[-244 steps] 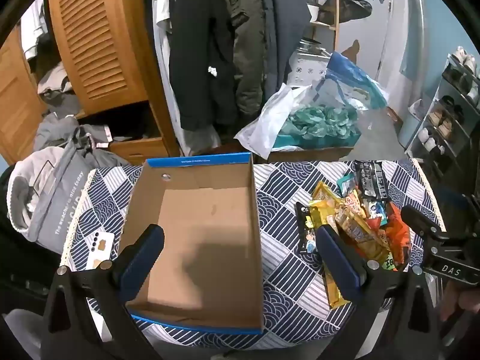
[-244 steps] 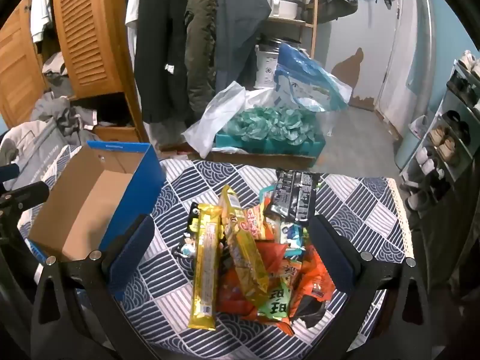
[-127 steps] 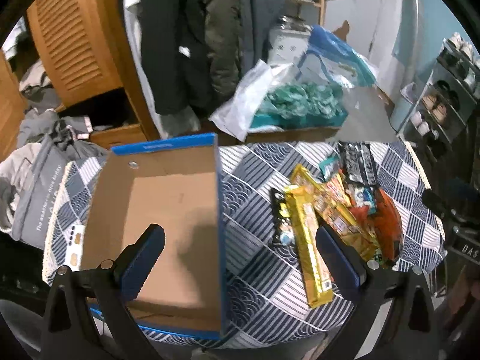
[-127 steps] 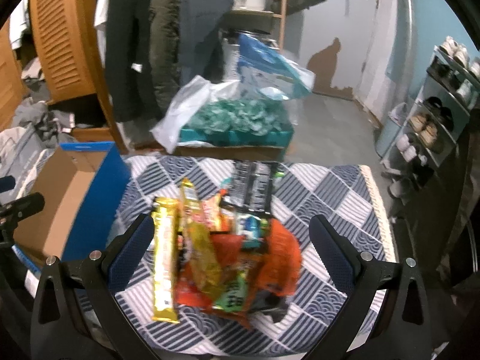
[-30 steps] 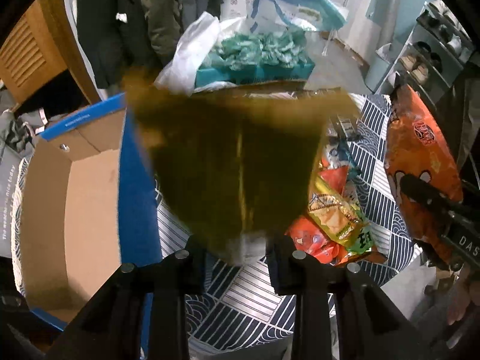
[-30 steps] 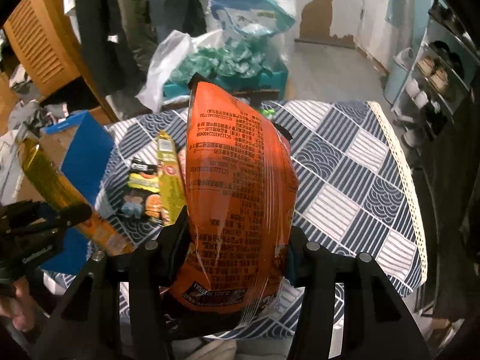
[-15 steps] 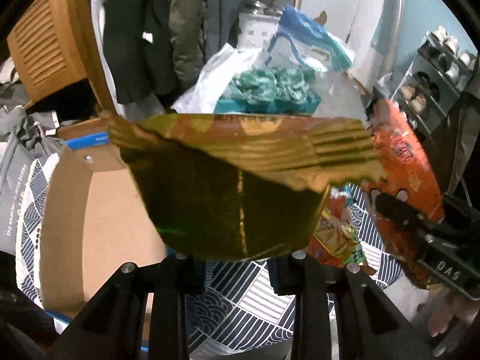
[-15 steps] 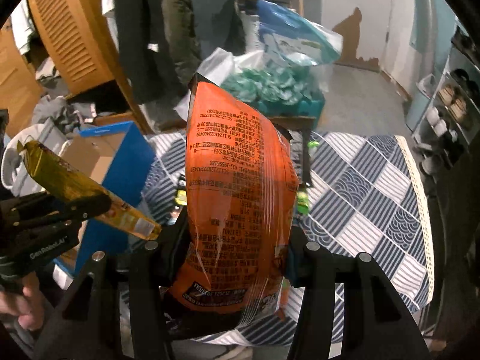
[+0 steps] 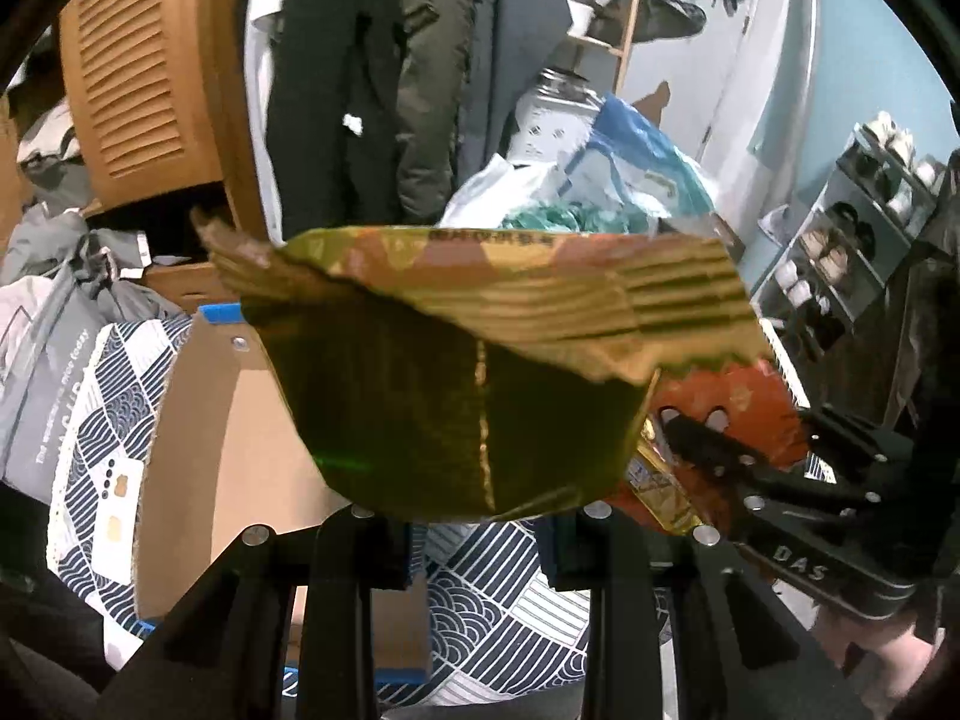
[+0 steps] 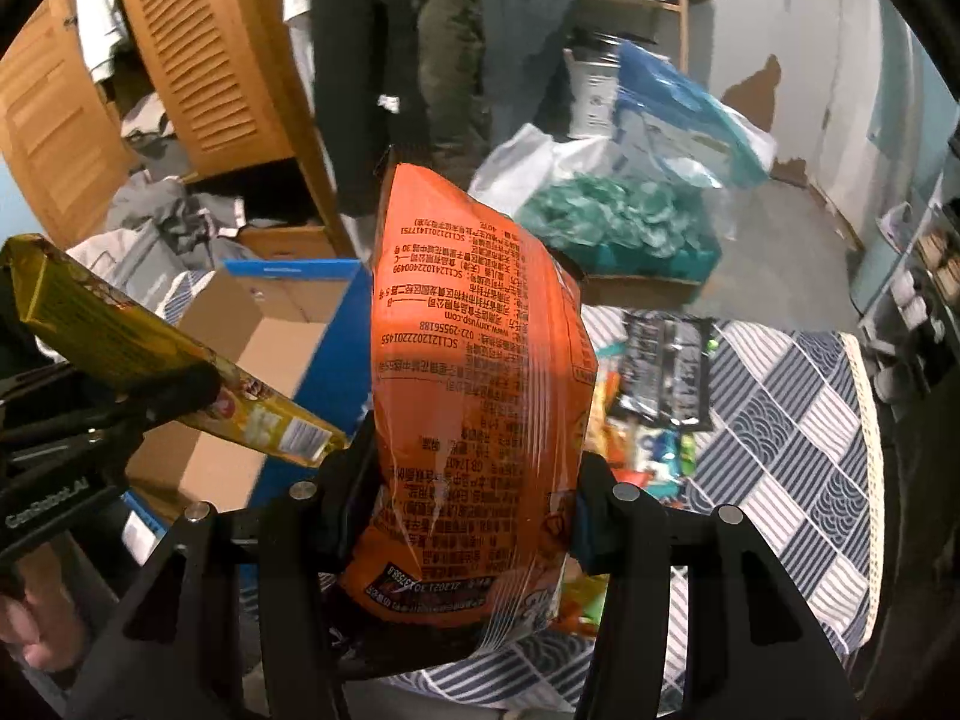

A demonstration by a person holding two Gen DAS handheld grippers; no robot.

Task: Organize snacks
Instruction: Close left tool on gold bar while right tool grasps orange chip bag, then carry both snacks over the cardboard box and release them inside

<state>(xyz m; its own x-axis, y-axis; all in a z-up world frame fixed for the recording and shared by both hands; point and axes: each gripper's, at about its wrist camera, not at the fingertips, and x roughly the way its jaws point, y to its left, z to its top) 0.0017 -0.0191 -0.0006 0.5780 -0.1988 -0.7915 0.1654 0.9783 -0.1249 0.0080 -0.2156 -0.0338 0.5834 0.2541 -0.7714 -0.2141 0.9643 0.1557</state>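
Note:
My left gripper (image 9: 480, 531) is shut on a long gold snack packet (image 9: 480, 372), which fills the middle of the left wrist view and shows again as the gold packet (image 10: 120, 348) at the left of the right wrist view. My right gripper (image 10: 468, 498) is shut on a puffy orange snack bag (image 10: 480, 396), held upright above the table; the same orange bag (image 9: 738, 402) peeks out at the right of the left wrist view. The open cardboard box (image 9: 228, 438) with a blue rim (image 10: 288, 269) lies lower left of both packets. Several more snacks (image 10: 660, 372) lie on the patterned cloth.
The round table wears a blue-and-white patterned cloth (image 10: 798, 450) with a lace edge. A phone (image 9: 117, 504) lies on it left of the box. Behind stand hanging coats (image 9: 384, 72), a louvred wooden door (image 10: 198, 54), a teal-filled plastic bag (image 10: 624, 216) and shoe shelves (image 9: 840, 252).
Both grippers rose and shifted left with their packets. The box has come further under the gold packet, and the orange bag now hangs nearer the box's blue side.

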